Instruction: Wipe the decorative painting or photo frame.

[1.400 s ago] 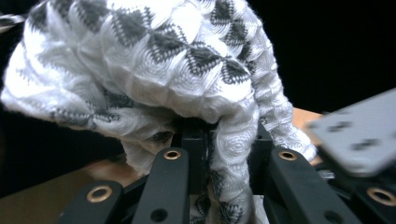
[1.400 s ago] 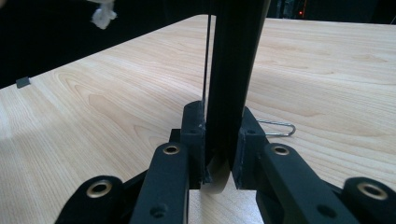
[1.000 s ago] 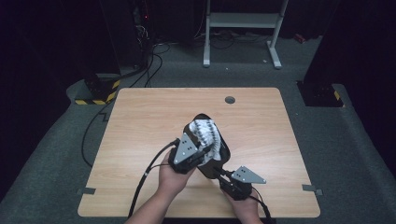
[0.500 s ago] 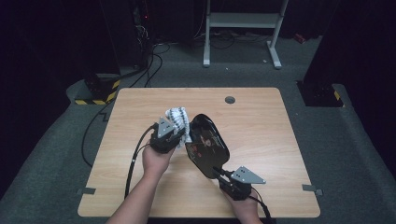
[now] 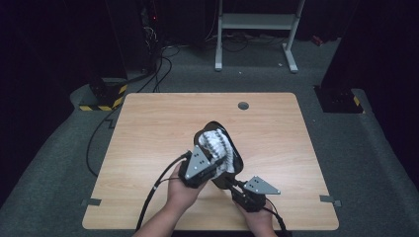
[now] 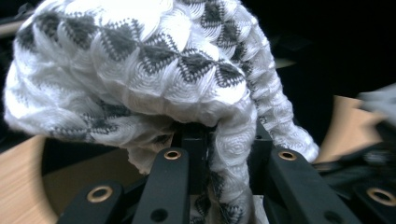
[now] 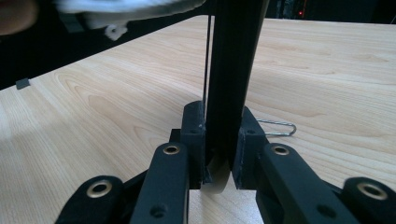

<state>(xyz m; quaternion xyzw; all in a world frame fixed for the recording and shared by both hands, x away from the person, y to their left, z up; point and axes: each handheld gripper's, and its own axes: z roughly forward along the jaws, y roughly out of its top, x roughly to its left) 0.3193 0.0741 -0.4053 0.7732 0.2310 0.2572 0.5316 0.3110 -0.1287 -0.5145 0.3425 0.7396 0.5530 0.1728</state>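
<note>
The left gripper (image 5: 210, 163) is clamping a white knitted cloth with grey diamonds (image 5: 217, 143), its 2 jaws pinched tight on a fold of the fabric. In the left gripper view the cloth (image 6: 140, 79) is bulging above the jaws and draping down between them. From above, the cloth is lying against the face of a black pan (image 5: 232, 165), which is tilting up off the wooden table (image 5: 148, 128) near its front middle.

To the right, the right gripper (image 5: 236, 186) is gripping the pan by its dark handle (image 7: 231, 70), the 2 jaws pressing in on it from both sides. The handle is rising steeply from the jaws. A thin wire loop (image 7: 278, 128), possibly a hanging ring, is lying on the table just beside the right jaw. A person's hands are holding both grippers at the near edge.
</note>
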